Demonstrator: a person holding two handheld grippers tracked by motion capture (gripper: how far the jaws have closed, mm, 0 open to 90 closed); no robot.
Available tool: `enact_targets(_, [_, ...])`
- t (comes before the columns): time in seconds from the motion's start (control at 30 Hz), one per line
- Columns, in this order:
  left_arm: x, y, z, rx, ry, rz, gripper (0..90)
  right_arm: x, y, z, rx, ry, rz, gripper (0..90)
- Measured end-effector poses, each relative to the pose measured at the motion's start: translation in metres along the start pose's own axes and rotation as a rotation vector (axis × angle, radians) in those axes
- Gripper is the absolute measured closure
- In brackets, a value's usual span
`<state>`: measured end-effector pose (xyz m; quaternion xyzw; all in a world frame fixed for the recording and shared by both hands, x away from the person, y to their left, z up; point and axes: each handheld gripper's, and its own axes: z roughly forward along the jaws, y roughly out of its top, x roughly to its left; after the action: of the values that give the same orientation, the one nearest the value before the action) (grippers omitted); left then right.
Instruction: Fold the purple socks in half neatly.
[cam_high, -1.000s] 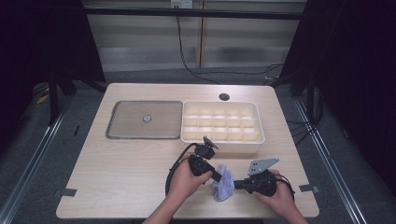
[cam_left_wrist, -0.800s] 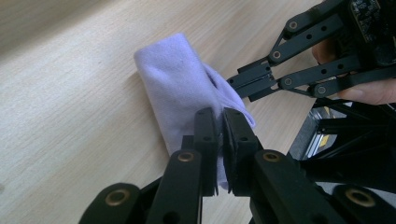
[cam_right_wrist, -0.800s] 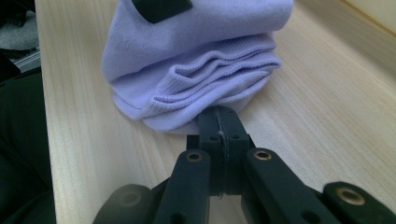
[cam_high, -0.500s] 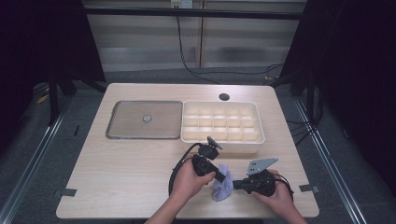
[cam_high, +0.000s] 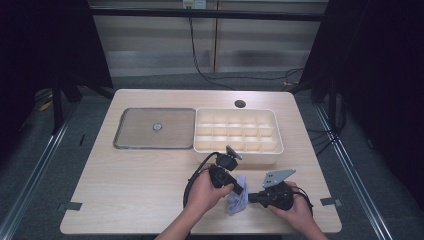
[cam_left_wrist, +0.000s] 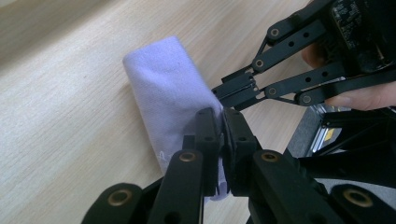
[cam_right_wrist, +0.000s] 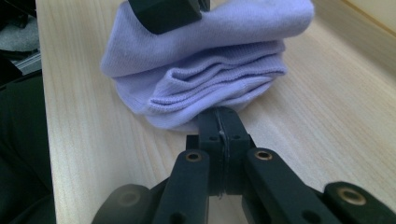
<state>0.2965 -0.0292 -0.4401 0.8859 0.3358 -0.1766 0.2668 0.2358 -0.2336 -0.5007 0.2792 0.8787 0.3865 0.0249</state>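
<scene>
A folded lavender cloth (cam_high: 237, 201) lies near the table's front edge, between my two hands. My left gripper (cam_high: 241, 189) comes at it from the left and is shut on one folded end (cam_left_wrist: 221, 136); the cloth (cam_left_wrist: 168, 84) stretches away over the wood. From the right, my right gripper (cam_high: 251, 198) reaches in level, its jaws pinched together (cam_right_wrist: 219, 122) on the lower edge of the cloth (cam_right_wrist: 201, 60). In the left gripper view the right gripper (cam_left_wrist: 232, 89) meets the cloth from the upper right.
A white compartmented box (cam_high: 276, 150) stands just behind the hands, and a flat grey tray (cam_high: 135, 130) lies to its left. A black round grommet (cam_high: 240, 103) sits near the table's far edge. The left gripper's cable (cam_high: 192, 182) loops over the wood.
The left hand has shifted slightly to the right with the cloth's end. The right hand has kept still. Both grips are unchanged.
</scene>
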Motion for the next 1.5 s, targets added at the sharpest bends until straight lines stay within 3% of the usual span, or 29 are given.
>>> enact_targets(0.4, [-0.008, 0.004, 0.002, 0.01, -0.008, 0.018, 85.8, 0.001, 0.001, 0.002, -0.007, 0.001, 0.006, 88.9])
enact_targets(0.77, [-0.007, 0.003, 0.009, 0.014, -0.02, 0.02, 85.8, 0.003, 0.004, 0.005, 0.0, 0.004, 0.004, 89.2])
enact_targets(0.8, [-0.007, 0.002, 0.01, 0.024, -0.005, 0.025, 85.8, 0.004, 0.004, 0.005, 0.0, 0.003, 0.003, 89.2])
enact_targets(1.13, [-0.004, -0.002, 0.02, 0.021, 0.0, 0.02, 85.4, 0.003, 0.003, 0.003, 0.003, 0.0, -0.006, 88.9])
enact_targets(1.3, [-0.002, -0.005, 0.024, 0.017, 0.001, 0.008, 85.2, -0.001, 0.001, -0.001, 0.006, -0.017, 0.014, 89.3])
enact_targets(1.5, [-0.003, -0.008, 0.026, 0.008, 0.026, 0.03, 84.6, -0.004, 0.0, -0.005, -0.01, -0.027, 0.019, 89.1])
